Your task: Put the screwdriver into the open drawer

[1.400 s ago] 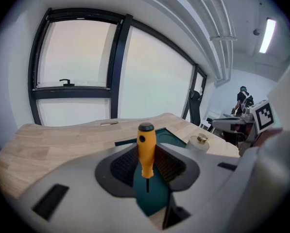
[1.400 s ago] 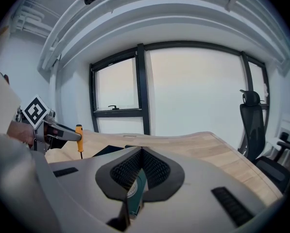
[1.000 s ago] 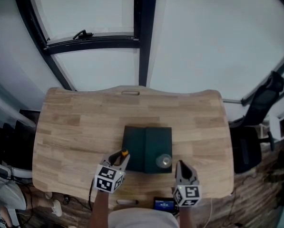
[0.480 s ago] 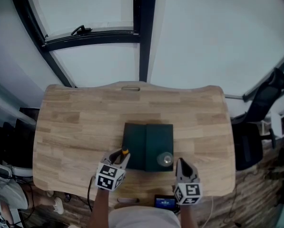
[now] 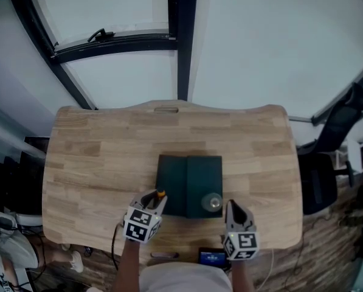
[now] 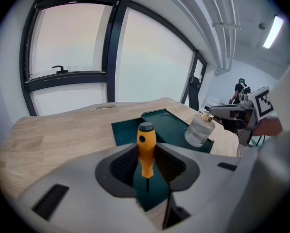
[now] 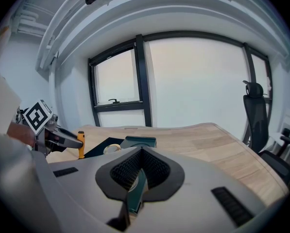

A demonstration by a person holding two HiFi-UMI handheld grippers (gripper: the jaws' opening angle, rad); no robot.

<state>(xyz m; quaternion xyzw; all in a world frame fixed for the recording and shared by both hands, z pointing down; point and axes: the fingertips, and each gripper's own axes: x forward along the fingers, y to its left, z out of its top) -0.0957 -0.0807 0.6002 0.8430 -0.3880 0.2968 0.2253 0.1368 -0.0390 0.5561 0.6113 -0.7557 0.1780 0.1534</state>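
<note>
Orange-handled screwdriver [image 6: 145, 147] stands upright, clamped in the left gripper [image 5: 156, 200] over the front-left corner of the drawer [image 5: 175, 178] near the front edge of the table [image 5: 96, 163], not yet released inside, while the right gripper [image 5: 230, 208] apparently pinches the drawer's green wall.

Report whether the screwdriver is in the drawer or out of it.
Out. The screwdriver is clamped in the left gripper, held by the left edge of the green drawer, not lying inside.
</note>
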